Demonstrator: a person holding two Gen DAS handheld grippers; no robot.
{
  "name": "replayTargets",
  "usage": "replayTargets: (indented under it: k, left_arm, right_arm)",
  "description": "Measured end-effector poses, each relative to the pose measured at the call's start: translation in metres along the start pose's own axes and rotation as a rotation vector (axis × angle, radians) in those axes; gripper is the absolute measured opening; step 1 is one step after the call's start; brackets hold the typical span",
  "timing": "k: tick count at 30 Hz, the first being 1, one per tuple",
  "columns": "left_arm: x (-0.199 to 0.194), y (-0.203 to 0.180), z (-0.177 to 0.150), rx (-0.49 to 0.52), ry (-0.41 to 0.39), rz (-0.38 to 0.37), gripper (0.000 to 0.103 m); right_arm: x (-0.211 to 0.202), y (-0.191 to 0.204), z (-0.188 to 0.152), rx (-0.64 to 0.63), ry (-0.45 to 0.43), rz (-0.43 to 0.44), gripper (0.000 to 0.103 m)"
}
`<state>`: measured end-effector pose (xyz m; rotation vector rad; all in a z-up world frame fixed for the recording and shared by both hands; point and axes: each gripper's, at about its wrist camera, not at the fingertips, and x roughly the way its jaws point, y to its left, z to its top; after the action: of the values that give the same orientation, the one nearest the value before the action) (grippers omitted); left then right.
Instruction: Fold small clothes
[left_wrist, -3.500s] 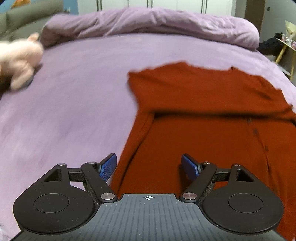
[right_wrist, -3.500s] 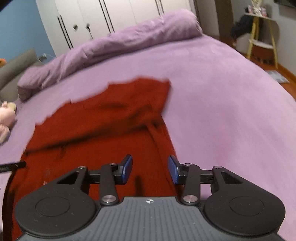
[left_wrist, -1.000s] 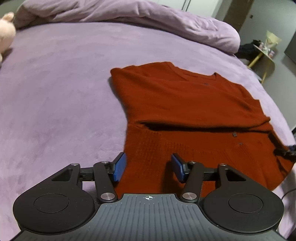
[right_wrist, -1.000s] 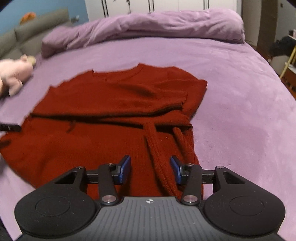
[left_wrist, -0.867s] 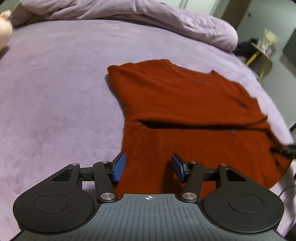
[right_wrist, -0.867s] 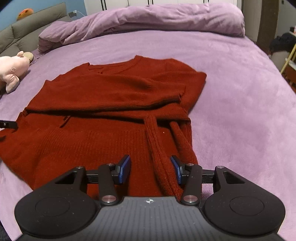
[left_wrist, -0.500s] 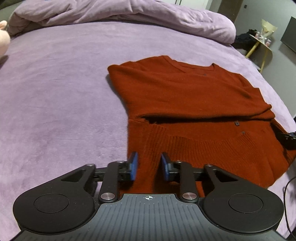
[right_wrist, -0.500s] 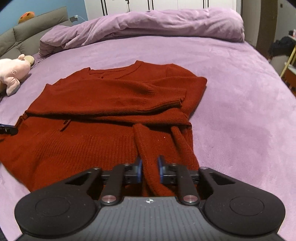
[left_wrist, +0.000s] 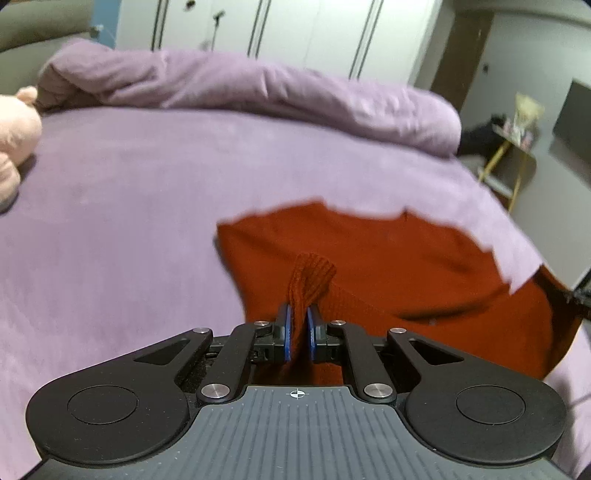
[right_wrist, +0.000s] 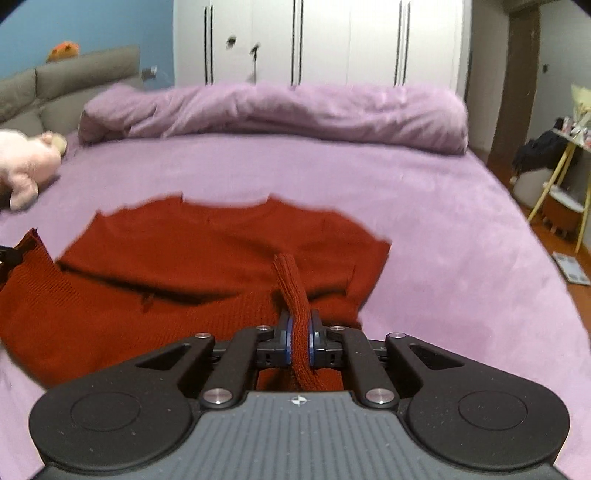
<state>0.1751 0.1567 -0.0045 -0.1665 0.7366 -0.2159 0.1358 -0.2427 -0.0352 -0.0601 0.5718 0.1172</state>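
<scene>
A bed (left_wrist: 122, 206) covered in a lilac sheet fills most of both views, with a rolled purple duvet (right_wrist: 280, 114) heaped along its far side in front of white wardrobe doors (right_wrist: 317, 40). On the near half of the bed lies the red sweater (right_wrist: 207, 254), its upper part spread flat with the neckline pointing to the far side and a dark fold line running across its middle; its far edge is blurred in both views. The sweater's ribbed lower edge is raised off the sheet at two places. In the left wrist view, the left gripper (left_wrist: 299, 334) has its jaws clenched on a bunched ridge of the ribbed hem near the sweater's left side, the knit standing up between the blue pads (left_wrist: 287, 336). In the right wrist view, the right gripper (right_wrist: 300, 338) is likewise clamped on a narrow strip of the ribbed knit near the sweater's right side, and that strip rises up and away from the jaws. A grey headboard (right_wrist: 66, 88) stands at the far left against a blue wall. A pink plush toy (right_wrist: 26, 166) rests on the sheet at the left, well apart from the sweater. A yellow-legged side stand (right_wrist: 565, 173) stands off the bed at the right.
</scene>
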Motion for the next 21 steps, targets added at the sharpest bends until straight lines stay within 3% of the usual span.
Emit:
replayTargets:
  k: [6, 14, 21]
  left_arm:
    - [0.023, -0.003, 0.045, -0.016, -0.076, 0.039, 0.011]
    - [0.080, 0.003, 0.063, -0.059, -0.032, 0.077, 0.010]
    - [0.103, 0.010, 0.093, -0.065, -0.091, 0.117, 0.010]
  right_arm:
    - [0.015, -0.012, 0.039, 0.072, -0.093, -0.055, 0.007]
    - [0.079, -0.020, 0.056, 0.109, -0.025, -0.106, 0.007]
    - [0.114, -0.026, 0.082, 0.111, -0.057, -0.142, 0.007]
